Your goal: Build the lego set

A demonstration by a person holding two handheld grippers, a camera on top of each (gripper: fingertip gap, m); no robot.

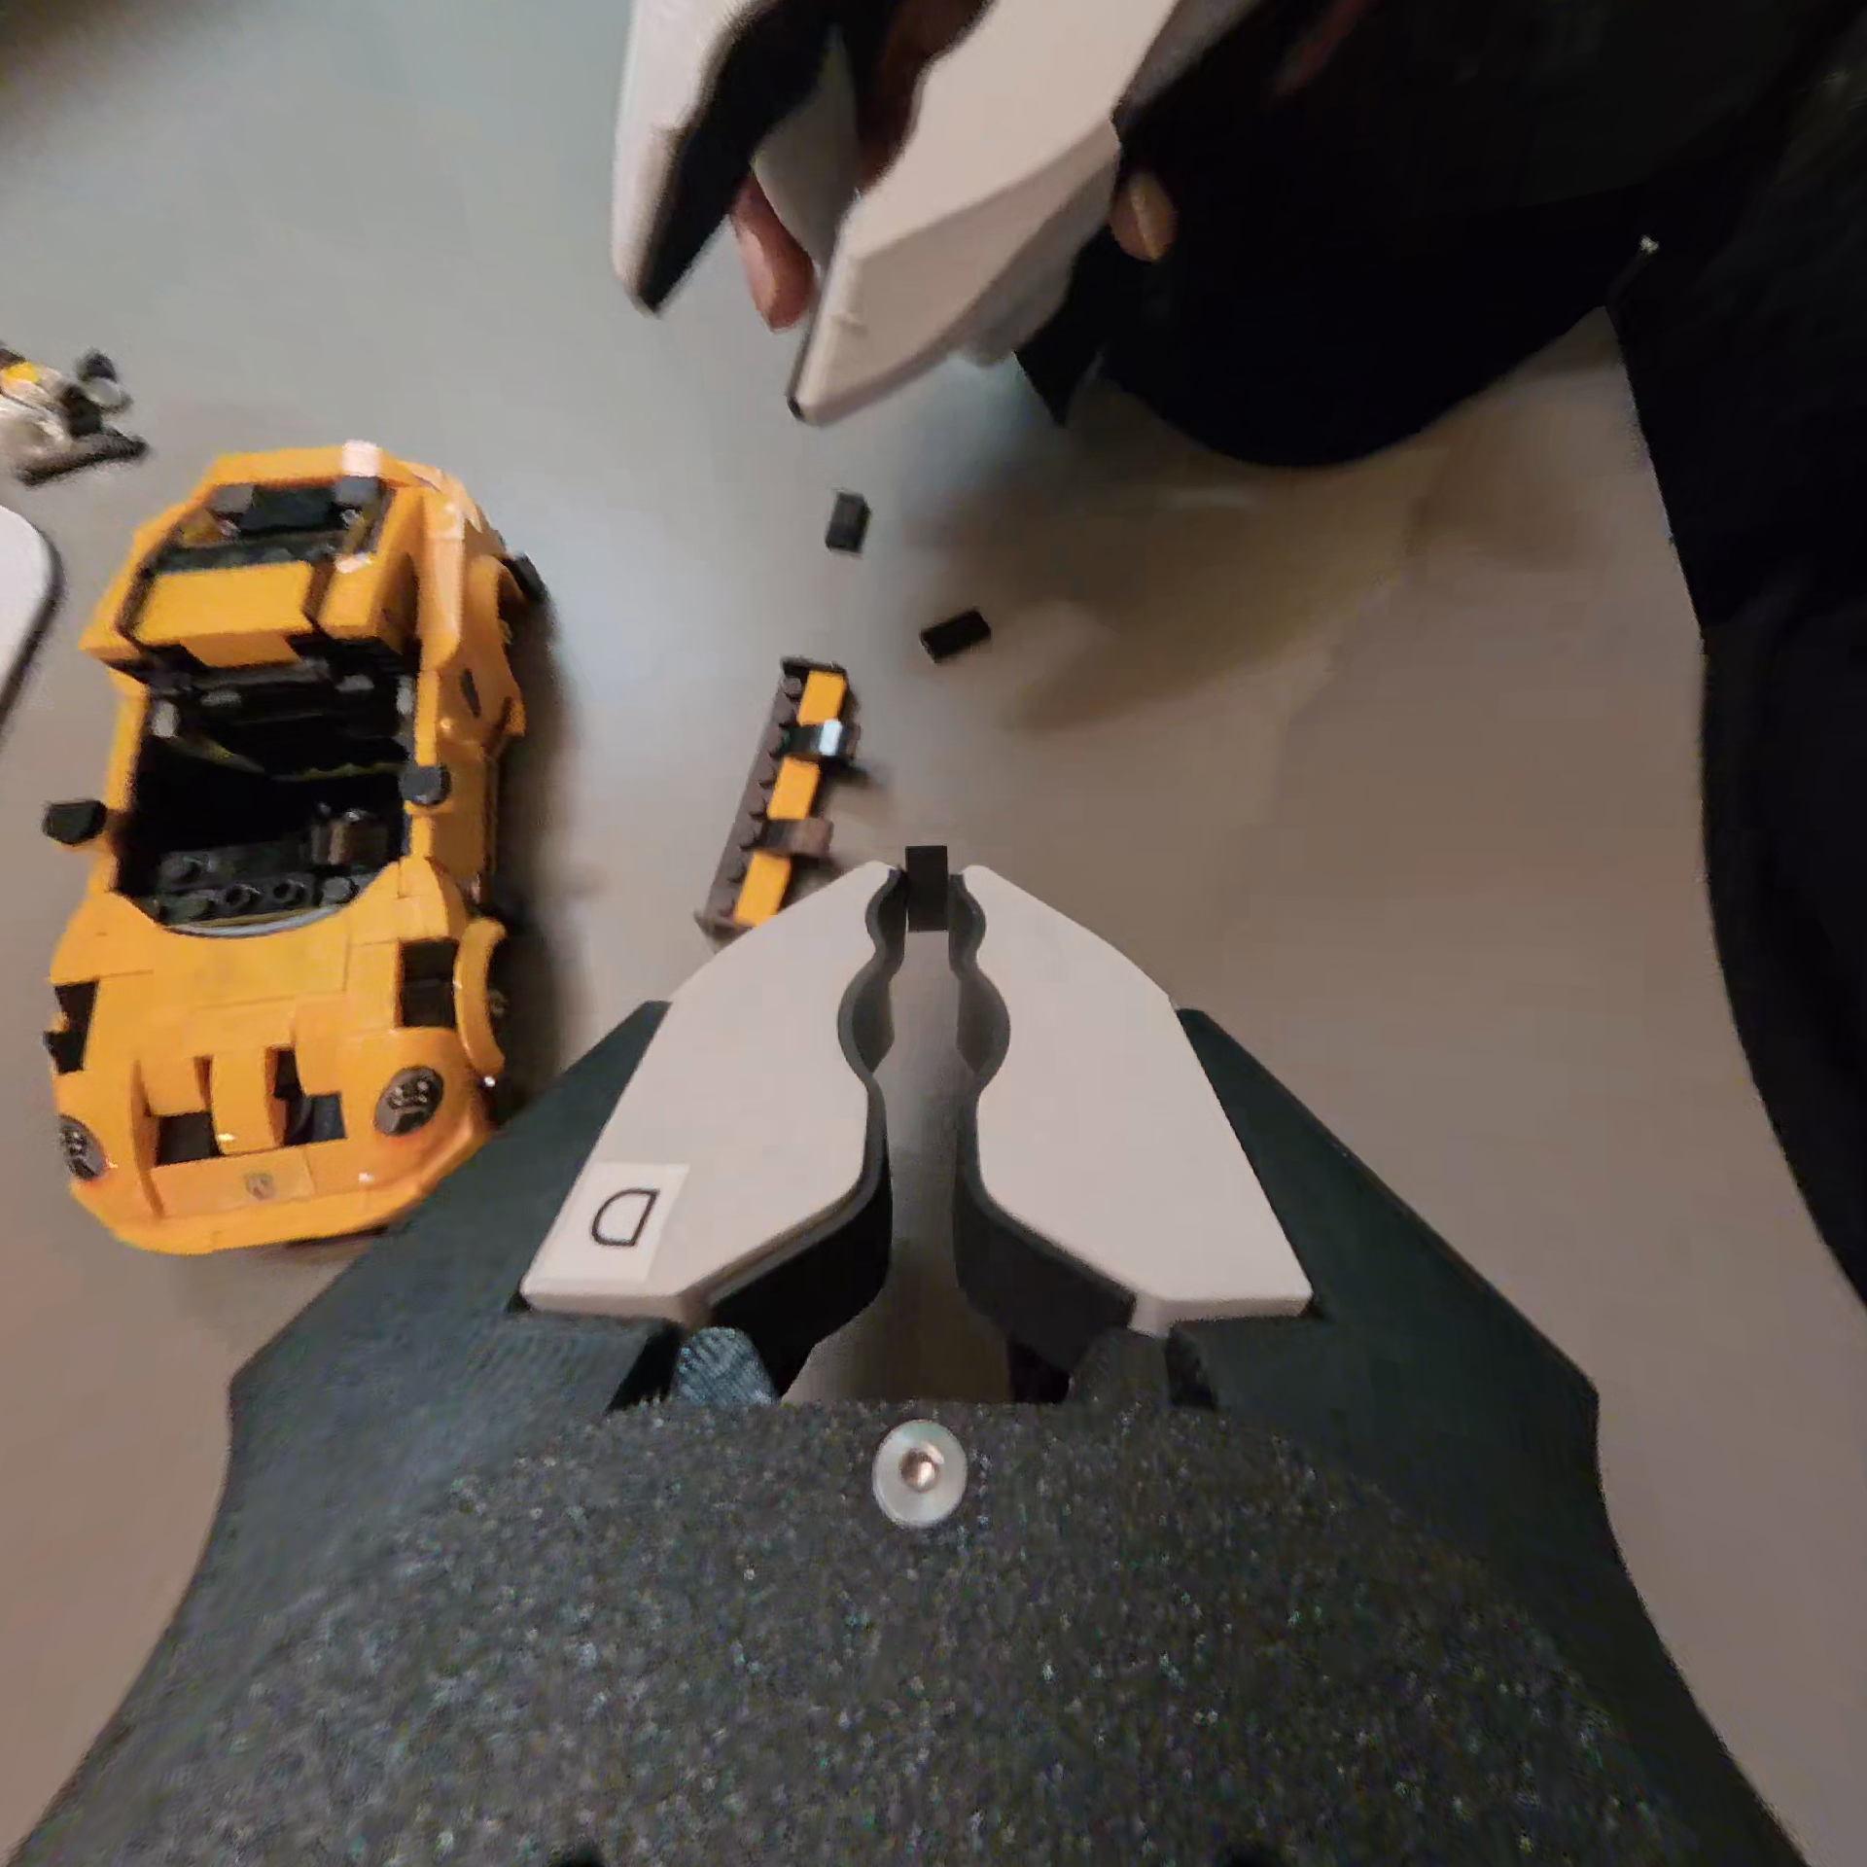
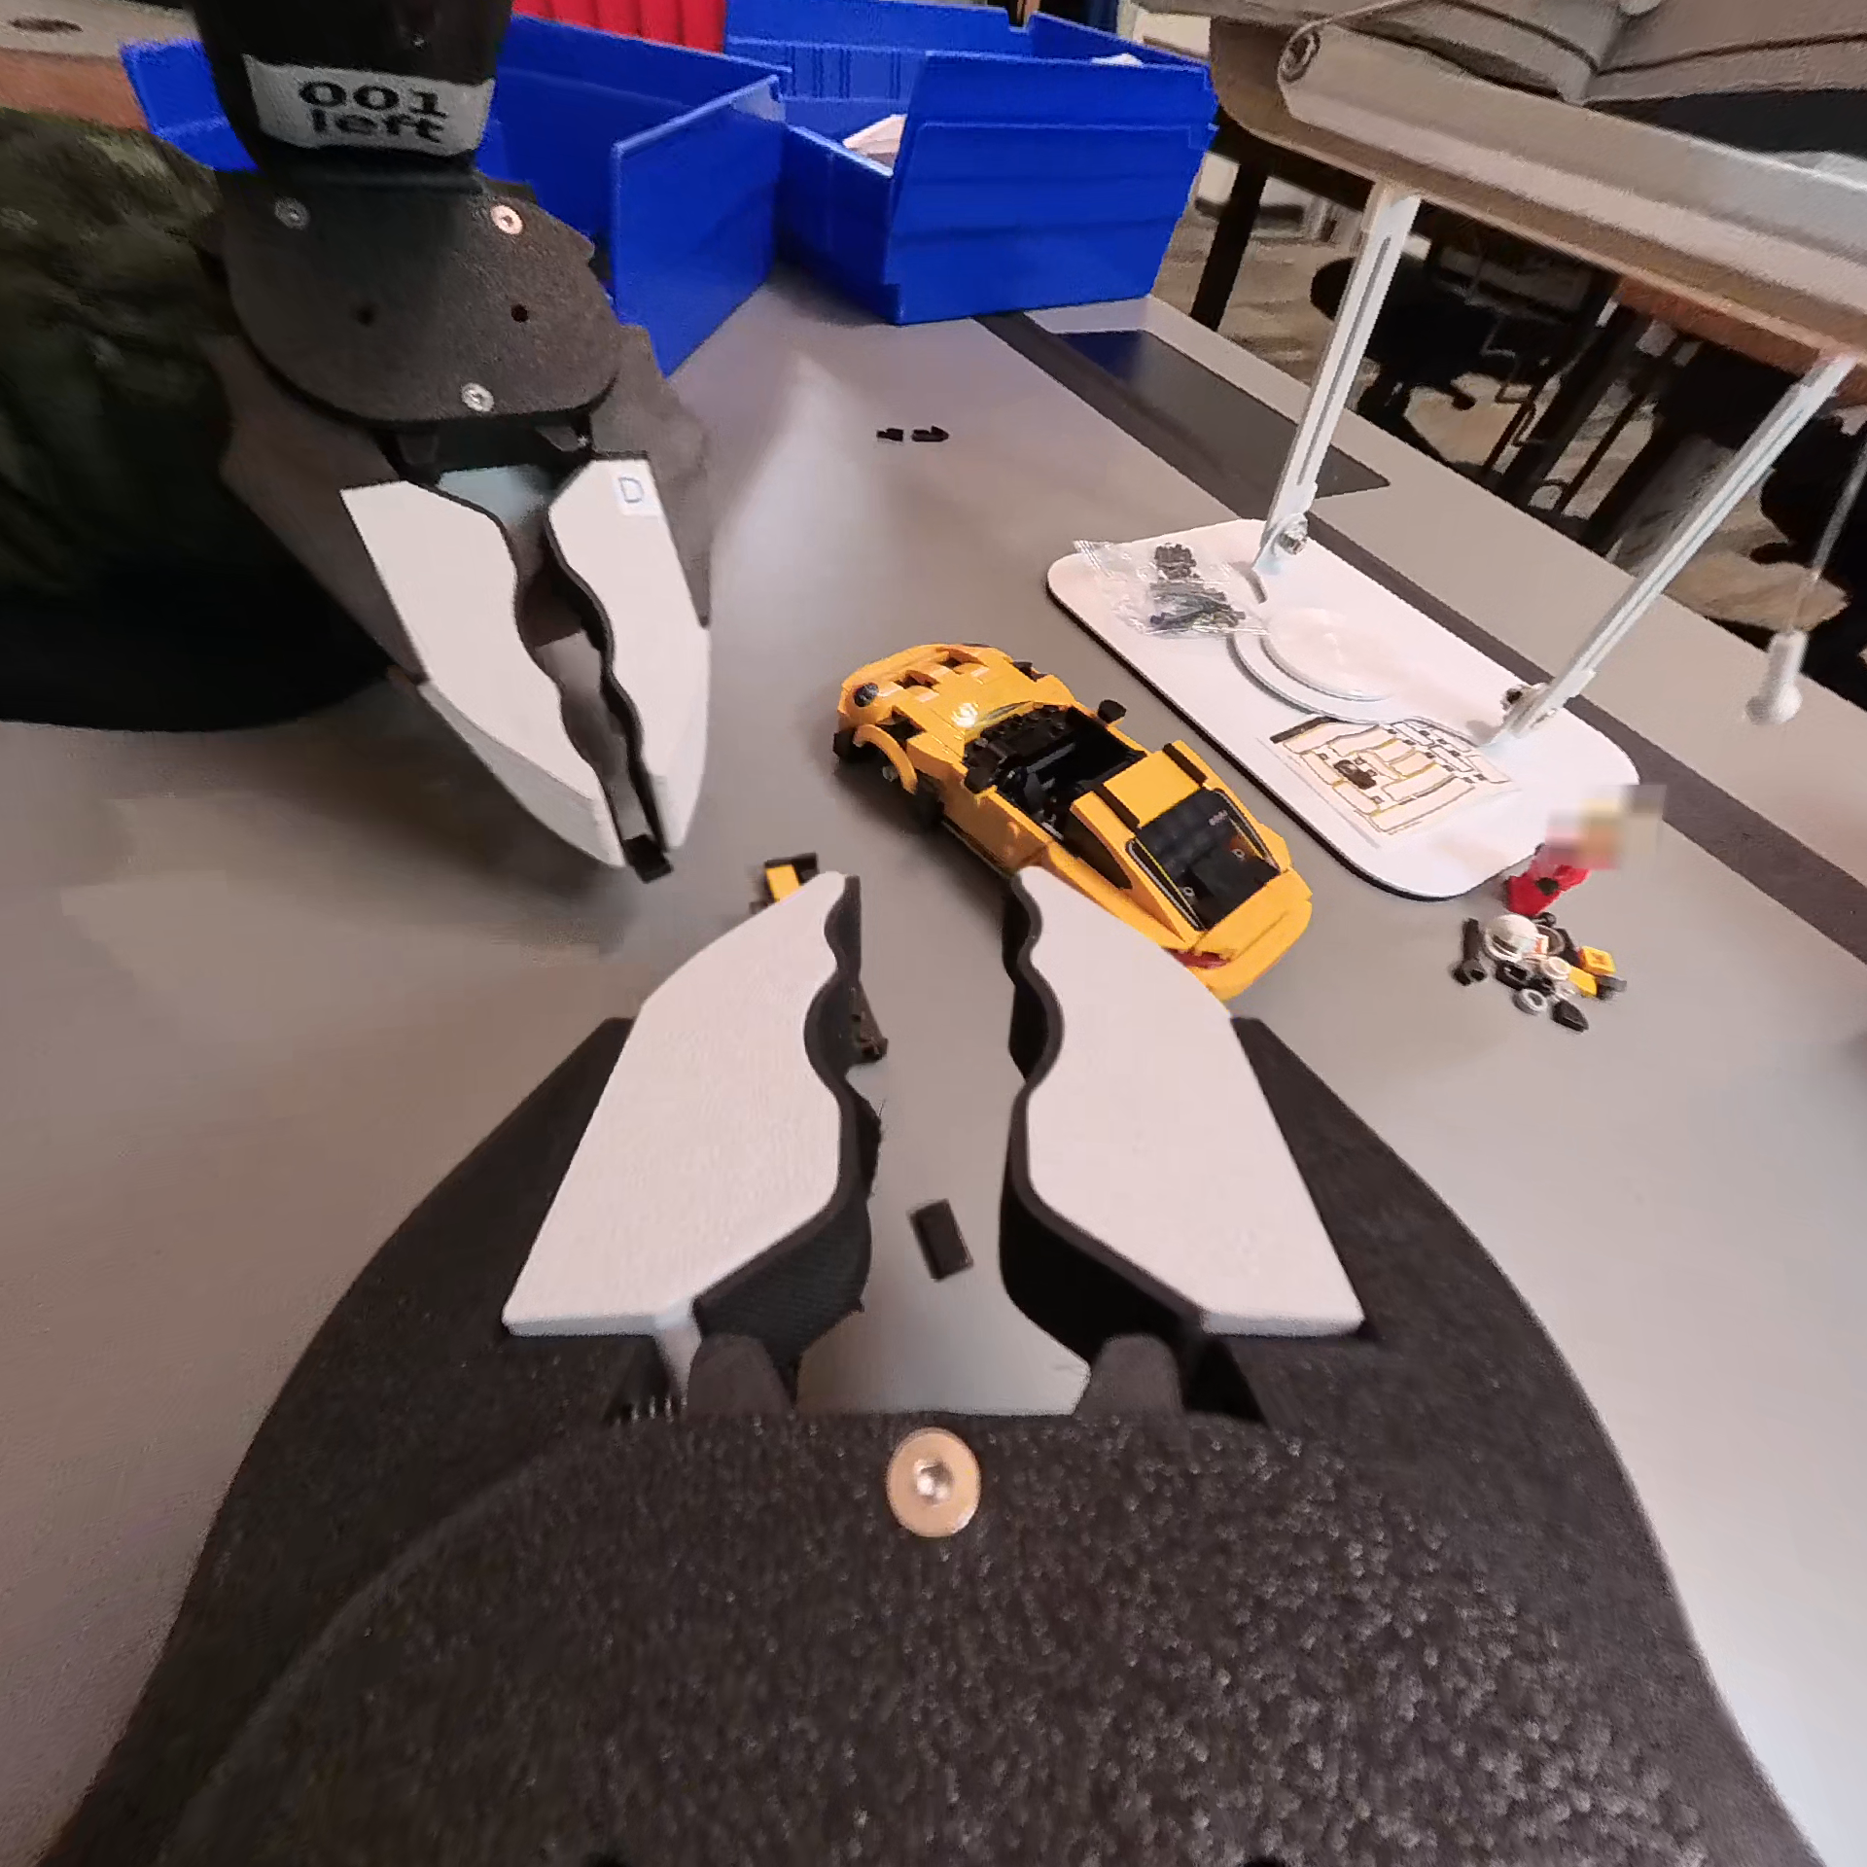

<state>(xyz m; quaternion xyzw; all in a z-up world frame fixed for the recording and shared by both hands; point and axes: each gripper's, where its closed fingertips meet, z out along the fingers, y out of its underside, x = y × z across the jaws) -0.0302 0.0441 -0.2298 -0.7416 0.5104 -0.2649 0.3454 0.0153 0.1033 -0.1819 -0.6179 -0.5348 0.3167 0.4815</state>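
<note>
A smooth grey table fills both views. On it lies a yellow and black brick-built sports car, its cabin open at the top with no roof.

The left gripper has its two pale fingers pressed together on a small black brick, which sticks out a little past the tips. In the right wrist view the same gripper points down toward the table, the brick at its tip just above the surface.

Just beside the left gripper's tips, between it and the car, lies a long black and yellow strip assembly. Beyond it, two loose black pieces rest apart on the bare table.

The right gripper is spread wide and holds nothing. Between its fingers, on the table, lies one small black piece.

Farther right in that view, a white flat base of a lamp-like stand carries a clear bag of small dark parts and a printed sheet. Near its corner sits a small heap of loose pieces, black, white and yellow, with a red one just behind.

At the table's far edge stand blue plastic bins. Behind them are dark table legs and a cluttered room, too blurred to make out.
</note>
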